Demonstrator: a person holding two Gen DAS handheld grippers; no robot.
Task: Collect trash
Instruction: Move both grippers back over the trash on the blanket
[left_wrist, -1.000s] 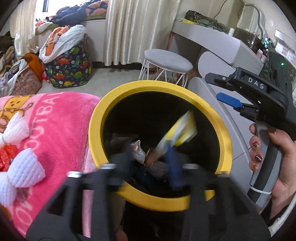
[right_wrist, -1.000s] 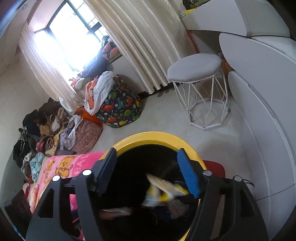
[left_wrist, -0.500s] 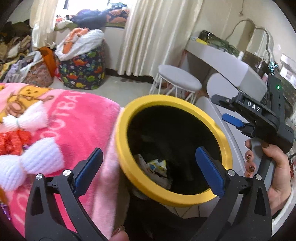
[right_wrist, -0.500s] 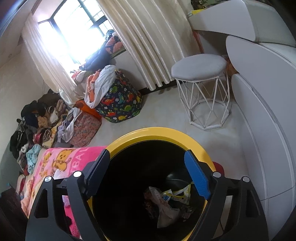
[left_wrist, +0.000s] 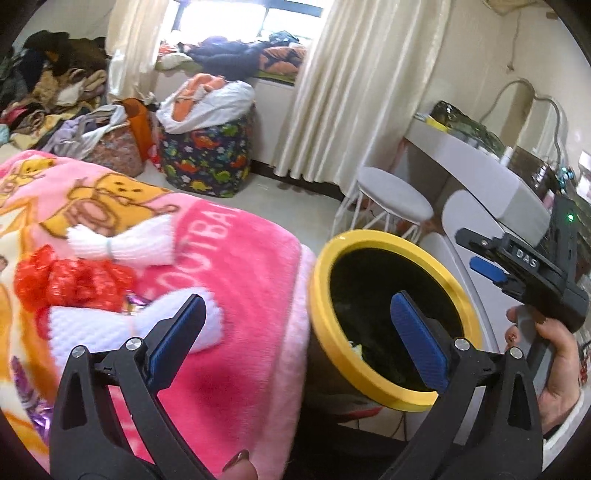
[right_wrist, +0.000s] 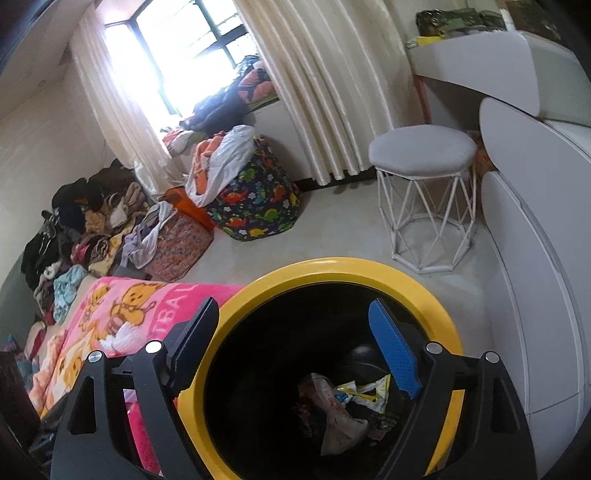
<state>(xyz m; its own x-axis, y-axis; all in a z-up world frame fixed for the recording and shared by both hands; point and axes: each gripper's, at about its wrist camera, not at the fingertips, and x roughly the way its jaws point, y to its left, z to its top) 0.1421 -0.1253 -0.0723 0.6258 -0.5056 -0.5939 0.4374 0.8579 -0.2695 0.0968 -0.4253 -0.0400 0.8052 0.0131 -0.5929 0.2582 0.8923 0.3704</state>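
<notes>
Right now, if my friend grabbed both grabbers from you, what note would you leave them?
Left gripper: jaws have just opened wide, nothing between them; it points at the pink blanket's edge beside the bin.
Right gripper: jaws have just opened, empty, over the yellow-rimmed trash bin.
Done: wrappers lie at the bin's bottom.
Left: the red mesh net and two white foam nets on the pink blanket look like the remaining trash; probably pick those next.

The bin (right_wrist: 258, 291) mouth lies open under the right gripper's spread fingers (right_wrist: 395, 350). The blanket-covered bed (left_wrist: 236, 295) touches the bin's left side; white cabinets (right_wrist: 535, 295) stand close on its right.
</notes>
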